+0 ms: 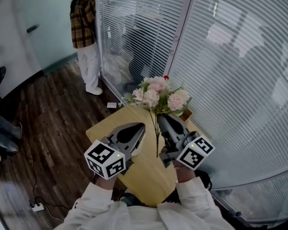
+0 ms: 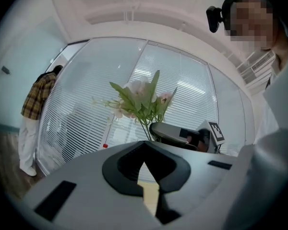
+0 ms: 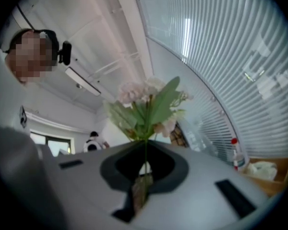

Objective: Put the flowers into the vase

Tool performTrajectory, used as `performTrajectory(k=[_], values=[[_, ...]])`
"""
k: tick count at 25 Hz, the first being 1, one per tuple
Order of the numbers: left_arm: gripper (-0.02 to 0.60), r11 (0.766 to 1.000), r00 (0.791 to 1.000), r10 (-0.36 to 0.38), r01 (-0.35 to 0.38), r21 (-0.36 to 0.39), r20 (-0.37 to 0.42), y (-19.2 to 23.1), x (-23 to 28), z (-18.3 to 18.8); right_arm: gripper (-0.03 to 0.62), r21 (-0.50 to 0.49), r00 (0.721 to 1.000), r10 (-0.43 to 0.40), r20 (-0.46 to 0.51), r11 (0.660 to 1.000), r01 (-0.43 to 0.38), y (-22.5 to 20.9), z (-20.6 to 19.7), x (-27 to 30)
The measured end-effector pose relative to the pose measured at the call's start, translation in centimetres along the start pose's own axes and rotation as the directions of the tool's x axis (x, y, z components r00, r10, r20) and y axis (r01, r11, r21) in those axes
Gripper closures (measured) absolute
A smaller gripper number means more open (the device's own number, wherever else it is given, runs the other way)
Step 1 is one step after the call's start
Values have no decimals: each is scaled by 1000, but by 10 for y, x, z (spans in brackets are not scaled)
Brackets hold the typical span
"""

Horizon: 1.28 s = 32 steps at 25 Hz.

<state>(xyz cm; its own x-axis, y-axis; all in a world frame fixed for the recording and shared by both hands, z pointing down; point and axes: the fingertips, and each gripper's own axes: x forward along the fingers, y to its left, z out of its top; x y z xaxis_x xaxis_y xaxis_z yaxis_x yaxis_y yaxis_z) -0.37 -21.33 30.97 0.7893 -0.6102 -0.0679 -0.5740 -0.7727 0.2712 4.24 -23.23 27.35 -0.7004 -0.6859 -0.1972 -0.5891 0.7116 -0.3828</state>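
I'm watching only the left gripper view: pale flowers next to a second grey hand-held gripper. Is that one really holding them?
Observer: Yes. In the right gripper view the right hand-held gripper has its jaws shut on the green stem of the flowers.
Operator: What's underneath?
Observer: The head view shows a light wooden table below the flowers.
Operator: And the vase?
Observer: No view shows one. By the blinds, the right gripper view shows only a red-capped bottle beside a cardboard box.
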Motion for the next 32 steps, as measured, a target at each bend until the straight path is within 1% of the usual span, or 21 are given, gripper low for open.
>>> performTrajectory(k=[4, 6, 9, 12, 15, 19, 24, 27, 32], values=[[572, 1000, 999, 30, -30, 7, 21, 11, -8, 13, 579, -10, 999, 38, 9, 999, -38, 7, 9, 23], [572, 999, 998, 53, -53, 5, 25, 20, -12, 13, 579, -9, 998, 53, 18, 999, -53, 7, 12, 34], [572, 997, 997, 74, -74, -2, 20, 28, -17, 9, 579, -12, 995, 94, 30, 995, -94, 12, 13, 48], [572, 997, 996, 83, -83, 2, 8, 32, -18, 1, 579, -43, 988, 150, 37, 988, -148, 16, 10, 56], [572, 996, 996, 93, -93, 4, 4, 36, -21, -8, 579, -57, 981, 178, 74, 983, -174, 16, 7, 60], [572, 993, 993, 117, -117, 10, 4, 39, -32, -11, 579, -69, 977, 167, 129, 985, -159, 14, 12, 61], [572, 989, 989, 148, -148, 10, -9, 42, -45, -19, 579, -47, 969, 143, 202, 990, -136, 9, 9, 59], [572, 987, 987, 160, -160, -1, -16, 44, -49, -17, 579, -43, 970, 138, 202, 990, -131, 10, 5, 61], [572, 983, 982, 183, -184, -16, -36, 49, -45, -16, 579, -10, 978, 125, 166, 992, -125, 3, -6, 63]])
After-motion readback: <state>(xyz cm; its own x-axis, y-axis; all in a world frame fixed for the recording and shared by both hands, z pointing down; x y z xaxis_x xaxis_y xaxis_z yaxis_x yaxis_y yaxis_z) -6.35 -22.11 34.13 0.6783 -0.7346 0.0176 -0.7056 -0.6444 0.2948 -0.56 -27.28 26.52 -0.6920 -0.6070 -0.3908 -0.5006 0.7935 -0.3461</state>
